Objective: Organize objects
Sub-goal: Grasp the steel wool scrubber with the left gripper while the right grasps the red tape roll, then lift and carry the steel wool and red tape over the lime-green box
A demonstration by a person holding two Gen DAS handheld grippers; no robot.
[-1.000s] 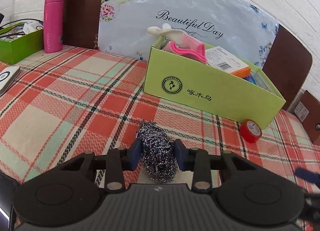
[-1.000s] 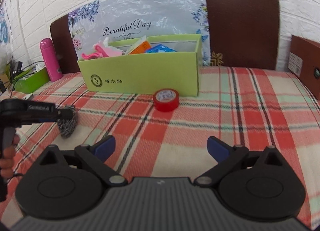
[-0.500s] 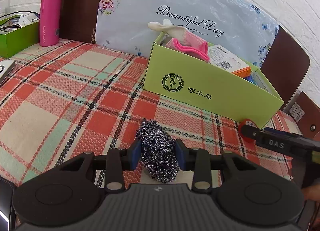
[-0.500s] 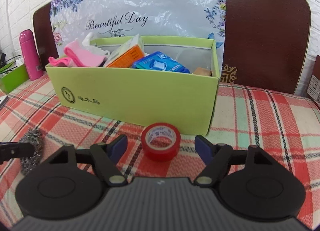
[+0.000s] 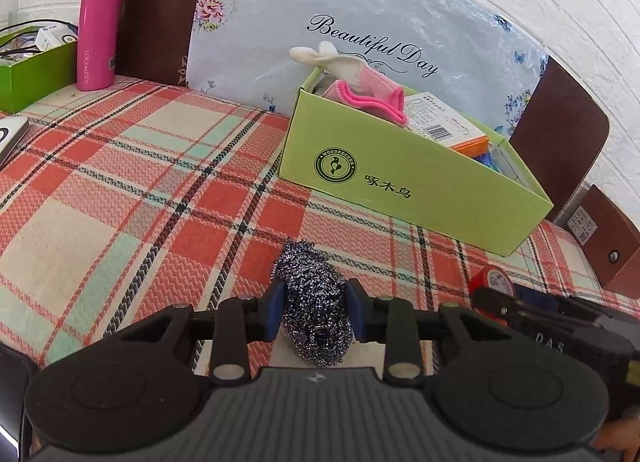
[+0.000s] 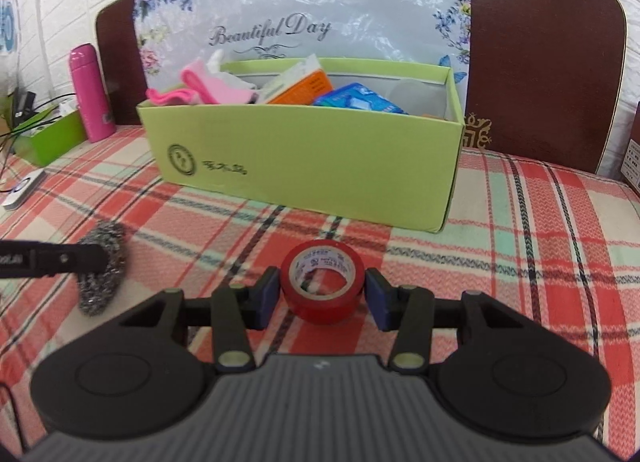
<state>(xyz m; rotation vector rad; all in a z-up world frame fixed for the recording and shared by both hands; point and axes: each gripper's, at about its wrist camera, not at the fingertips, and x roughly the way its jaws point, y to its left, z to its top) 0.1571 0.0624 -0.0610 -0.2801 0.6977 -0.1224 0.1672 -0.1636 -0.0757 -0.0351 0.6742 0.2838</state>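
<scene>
Your left gripper (image 5: 315, 312) is clamped on the steel scourer (image 5: 314, 308), while your right gripper (image 6: 322, 298) brackets the red tape roll (image 6: 322, 282), pads just apart from it, near the green box (image 6: 312, 166).

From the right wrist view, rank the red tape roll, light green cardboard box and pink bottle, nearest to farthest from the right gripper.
1. Red tape roll: between the right gripper's fingers.
2. Light green cardboard box: straight ahead, behind the tape.
3. Pink bottle: far left, near the wall.
</scene>
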